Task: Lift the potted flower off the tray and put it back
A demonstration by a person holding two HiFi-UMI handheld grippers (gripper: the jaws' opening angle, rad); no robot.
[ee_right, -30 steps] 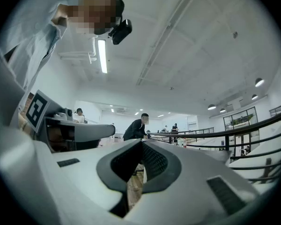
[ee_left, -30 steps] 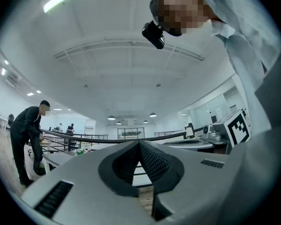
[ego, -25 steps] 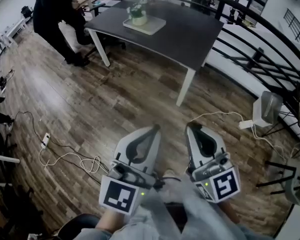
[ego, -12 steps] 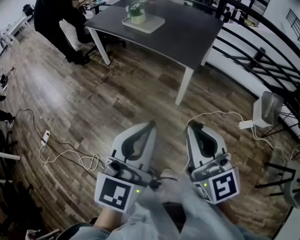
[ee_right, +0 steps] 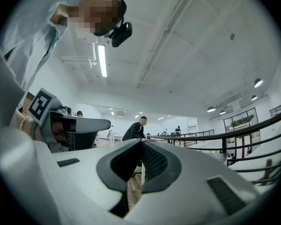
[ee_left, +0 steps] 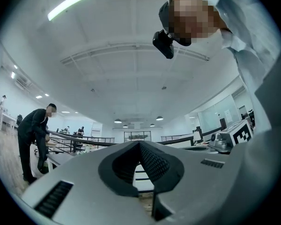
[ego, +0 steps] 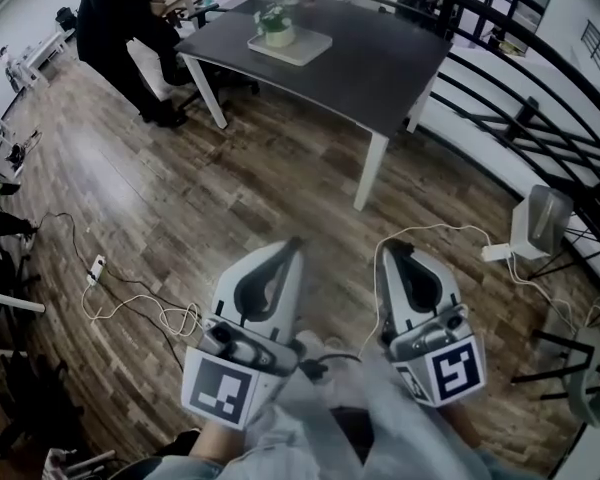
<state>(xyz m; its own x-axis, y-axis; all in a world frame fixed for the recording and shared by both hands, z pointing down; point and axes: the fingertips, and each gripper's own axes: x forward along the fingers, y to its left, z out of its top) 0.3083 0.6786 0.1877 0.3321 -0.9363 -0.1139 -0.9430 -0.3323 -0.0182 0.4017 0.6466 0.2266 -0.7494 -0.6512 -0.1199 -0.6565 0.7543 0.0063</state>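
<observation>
The potted flower (ego: pixel 275 26), green leaves in a pale pot, stands on a light tray (ego: pixel 308 49) on the dark table (ego: pixel 380 68) at the far top of the head view. Both grippers are held low and close to the body, far from the table, over the wooden floor. My left gripper (ego: pixel 296 241) has its jaw tips together with nothing between them, as the left gripper view (ee_left: pixel 139 143) confirms. My right gripper (ego: pixel 385 248) is shut and empty as well, its tips meeting in the right gripper view (ee_right: pixel 141 141).
A person in dark clothes (ego: pixel 120 28) bends at the table's left side. White cables (ego: pixel 140 313) and a power strip (ego: pixel 95 266) lie on the floor at left. A black railing (ego: pixel 520 98) curves along the right, with a white appliance (ego: pixel 535 218) and its cord beside it.
In the head view the left gripper's tip has drifted up and to the left, and its marker cube lower. The right gripper has barely shifted. Both stayed shut.
</observation>
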